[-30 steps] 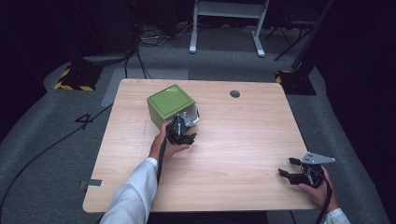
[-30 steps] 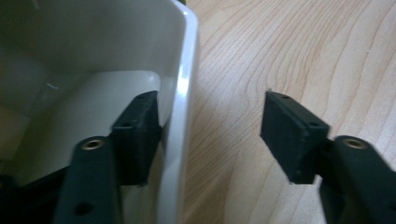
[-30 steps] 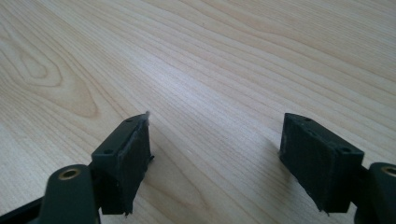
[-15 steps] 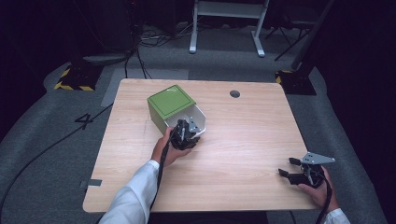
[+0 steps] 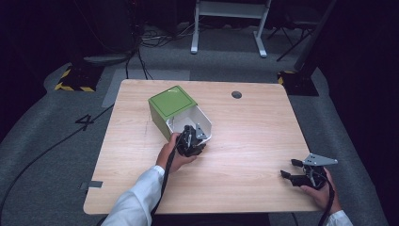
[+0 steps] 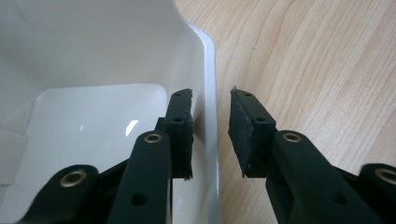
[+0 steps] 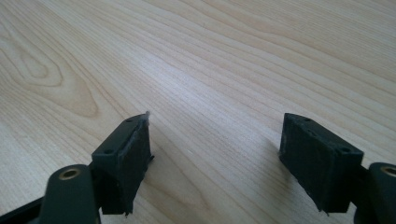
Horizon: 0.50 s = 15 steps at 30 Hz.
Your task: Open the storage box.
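Your left gripper [image 5: 194, 139] has drawn the white plastic drawer [image 5: 201, 121] further out of the green box [image 5: 165, 109] at the wooden table's [image 5: 254, 136] middle, jaws apparently not yet clamped astride its wall, so opening progresses; your right gripper [image 5: 297, 175] rests spread wide.

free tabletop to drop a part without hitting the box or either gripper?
Bare wood: the wide middle between the white drawer and the right gripper; the far right around the table's round hole; the near-left corner. Crowded: around the green box, where the left gripper straddles the drawer wall.
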### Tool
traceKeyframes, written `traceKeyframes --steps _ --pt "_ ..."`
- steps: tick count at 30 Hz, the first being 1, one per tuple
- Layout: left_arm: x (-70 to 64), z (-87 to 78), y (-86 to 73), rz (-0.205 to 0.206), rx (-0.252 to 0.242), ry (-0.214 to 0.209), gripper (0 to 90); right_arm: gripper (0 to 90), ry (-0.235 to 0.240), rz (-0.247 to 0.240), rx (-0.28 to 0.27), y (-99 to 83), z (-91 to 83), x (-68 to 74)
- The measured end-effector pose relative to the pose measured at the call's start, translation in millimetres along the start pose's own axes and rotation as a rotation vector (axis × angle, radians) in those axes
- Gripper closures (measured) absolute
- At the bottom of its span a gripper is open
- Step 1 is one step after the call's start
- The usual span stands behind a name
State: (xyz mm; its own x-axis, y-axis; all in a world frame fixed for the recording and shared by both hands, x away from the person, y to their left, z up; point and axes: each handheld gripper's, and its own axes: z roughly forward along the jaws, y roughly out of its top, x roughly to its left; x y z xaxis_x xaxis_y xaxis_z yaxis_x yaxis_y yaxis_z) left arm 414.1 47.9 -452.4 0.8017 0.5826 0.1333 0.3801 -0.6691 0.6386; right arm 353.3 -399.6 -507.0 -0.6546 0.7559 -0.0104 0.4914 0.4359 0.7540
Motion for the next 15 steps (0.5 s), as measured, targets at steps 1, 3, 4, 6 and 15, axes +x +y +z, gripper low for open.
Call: traceKeyframes --steps 1,3,4,6,15 --pt "-1.4 0.1 0.3 0.000 0.001 0.002 68.1 25.0 0.000 0.000 -0.001 0.0 0.0 0.0" --pt "-3.5 0.4 0.5 -0.003 0.002 -0.001 68.0 25.0 0.001 0.000 -0.001 0.0 0.0 0.0" --pt "-3.9 0.7 0.5 0.000 -0.001 -0.004 68.0 25.0 0.001 0.000 -0.001 0.0 0.0 0.0" --pt "-5.8 1.2 0.9 0.000 -0.003 -0.008 68.1 25.0 0.000 0.000 -0.001 0.0 0.0 0.0" --pt "-16.6 0.2 3.1 -0.012 -0.005 -0.036 65.3 25.0 0.000 -0.001 -0.001 0.0 0.0 0.0"
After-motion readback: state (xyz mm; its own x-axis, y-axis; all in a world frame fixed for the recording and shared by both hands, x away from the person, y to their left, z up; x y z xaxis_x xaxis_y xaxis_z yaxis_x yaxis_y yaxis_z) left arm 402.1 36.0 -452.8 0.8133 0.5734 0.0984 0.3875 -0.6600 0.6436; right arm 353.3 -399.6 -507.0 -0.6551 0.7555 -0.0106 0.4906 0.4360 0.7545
